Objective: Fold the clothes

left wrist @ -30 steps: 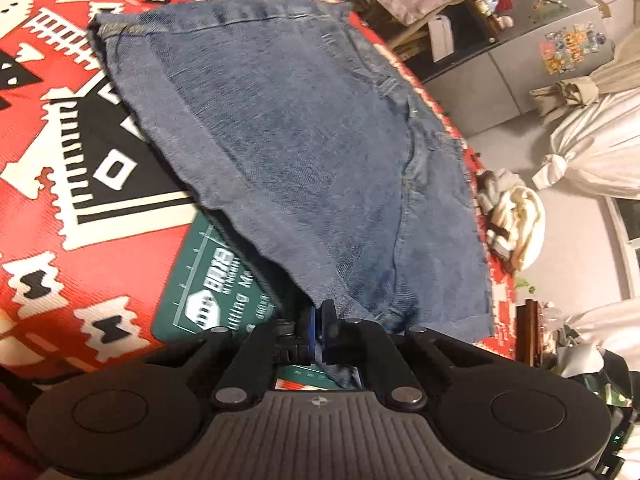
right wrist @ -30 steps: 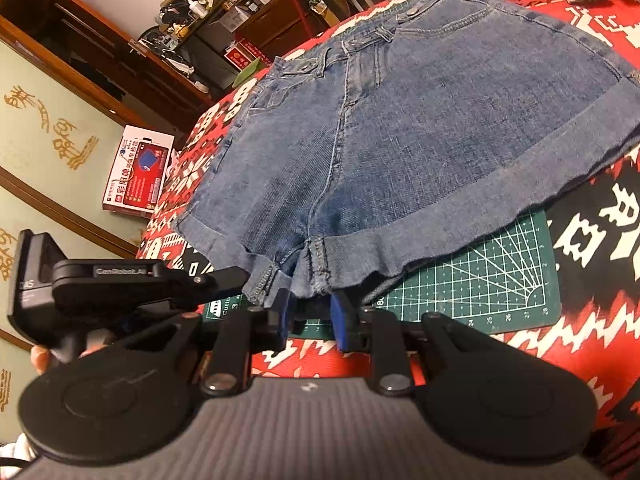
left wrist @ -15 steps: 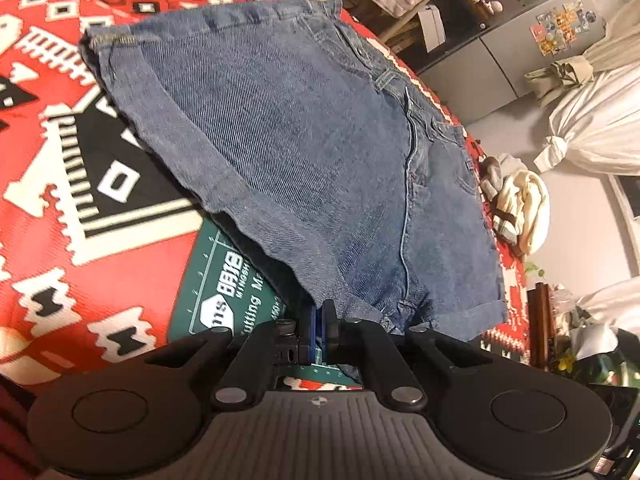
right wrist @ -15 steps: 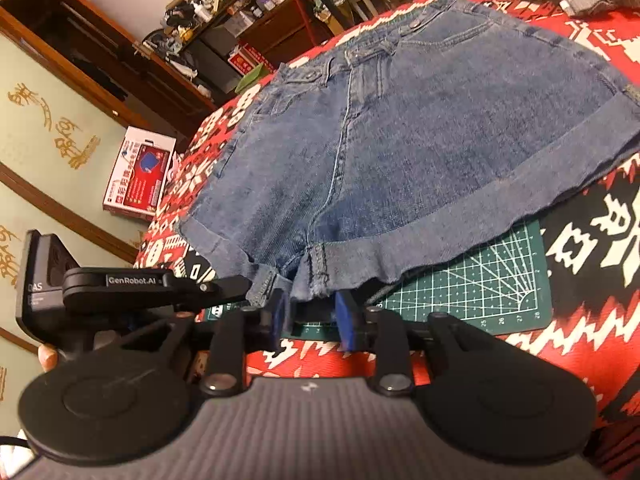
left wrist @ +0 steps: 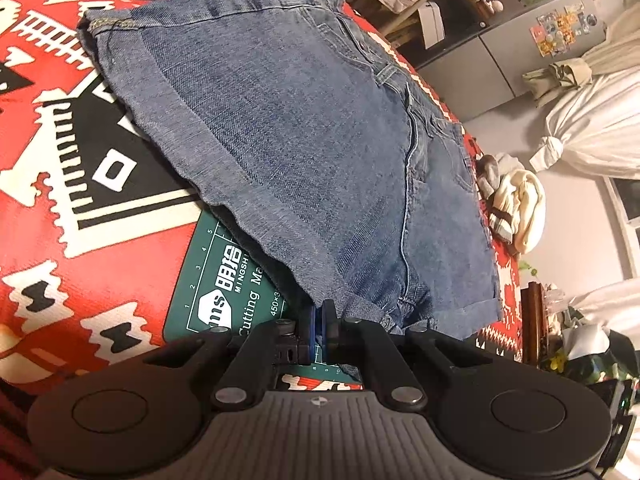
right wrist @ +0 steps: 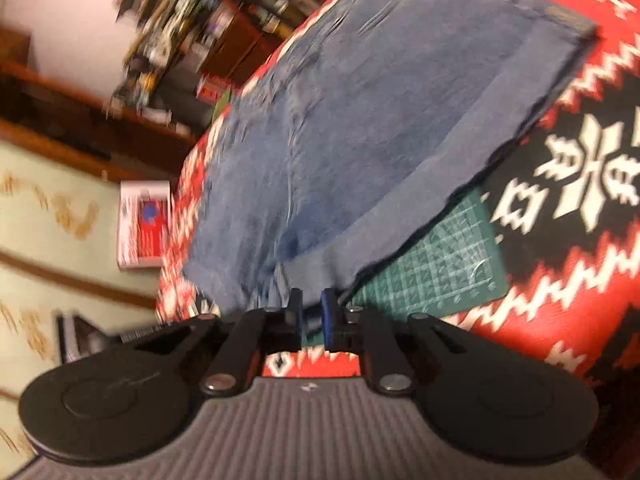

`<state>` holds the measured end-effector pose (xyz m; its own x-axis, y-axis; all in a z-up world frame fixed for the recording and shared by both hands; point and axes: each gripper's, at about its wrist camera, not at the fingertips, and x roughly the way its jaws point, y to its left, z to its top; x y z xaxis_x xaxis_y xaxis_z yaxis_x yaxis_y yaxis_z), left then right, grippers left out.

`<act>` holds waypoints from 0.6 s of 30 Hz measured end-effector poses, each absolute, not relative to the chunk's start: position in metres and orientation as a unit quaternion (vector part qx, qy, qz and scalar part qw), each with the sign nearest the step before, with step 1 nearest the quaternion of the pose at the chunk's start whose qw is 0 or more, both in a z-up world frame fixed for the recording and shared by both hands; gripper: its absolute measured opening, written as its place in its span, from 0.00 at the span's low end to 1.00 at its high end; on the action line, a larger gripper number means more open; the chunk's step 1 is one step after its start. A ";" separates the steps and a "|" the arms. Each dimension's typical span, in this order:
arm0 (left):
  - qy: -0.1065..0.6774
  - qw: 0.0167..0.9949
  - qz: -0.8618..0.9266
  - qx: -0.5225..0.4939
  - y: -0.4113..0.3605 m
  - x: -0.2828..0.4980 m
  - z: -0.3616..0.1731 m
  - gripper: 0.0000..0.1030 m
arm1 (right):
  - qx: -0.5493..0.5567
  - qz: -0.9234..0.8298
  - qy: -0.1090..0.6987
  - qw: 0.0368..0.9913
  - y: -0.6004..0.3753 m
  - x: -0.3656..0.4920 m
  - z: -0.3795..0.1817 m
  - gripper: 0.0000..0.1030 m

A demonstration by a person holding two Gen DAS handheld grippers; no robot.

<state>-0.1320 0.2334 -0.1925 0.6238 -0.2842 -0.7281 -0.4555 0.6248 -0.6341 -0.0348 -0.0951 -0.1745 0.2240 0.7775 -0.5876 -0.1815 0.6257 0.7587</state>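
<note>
A pair of blue denim shorts (left wrist: 320,140) lies spread over a green cutting mat (left wrist: 224,292) on a red patterned cloth. My left gripper (left wrist: 319,312) is shut on the cuffed hem near the crotch, and the cloth there is lifted off the mat. The right wrist view is blurred. It shows the same shorts (right wrist: 380,120) from the other side. My right gripper (right wrist: 312,306) pinches the rolled cuff by the crotch, its jaws drawn close with denim between them. The mat (right wrist: 440,264) shows under the raised hem.
The red, black and white cloth (left wrist: 60,240) covers the whole surface. A cream bundle of clothes (left wrist: 516,208) lies past the waistband. Beyond it are a tied white sack (left wrist: 592,128) and a grey cabinet. A red-and-white box (right wrist: 142,224) leans by the wall.
The right gripper's jaws have narrowed from wide open onto the cuff, and its view has swung and blurred. The left gripper stays shut on the hem and has shifted slightly.
</note>
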 end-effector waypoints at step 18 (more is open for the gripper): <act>0.443 0.796 0.051 -0.410 0.231 -0.130 -0.190 0.04 | 0.219 0.230 0.491 0.811 -0.141 0.001 -0.159 0.15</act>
<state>-0.1302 0.2308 -0.1898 0.6029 -0.2816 -0.7465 -0.4444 0.6585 -0.6074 0.0013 -0.1406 -0.1591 0.4108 0.5891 -0.6959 -0.1580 0.7977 0.5820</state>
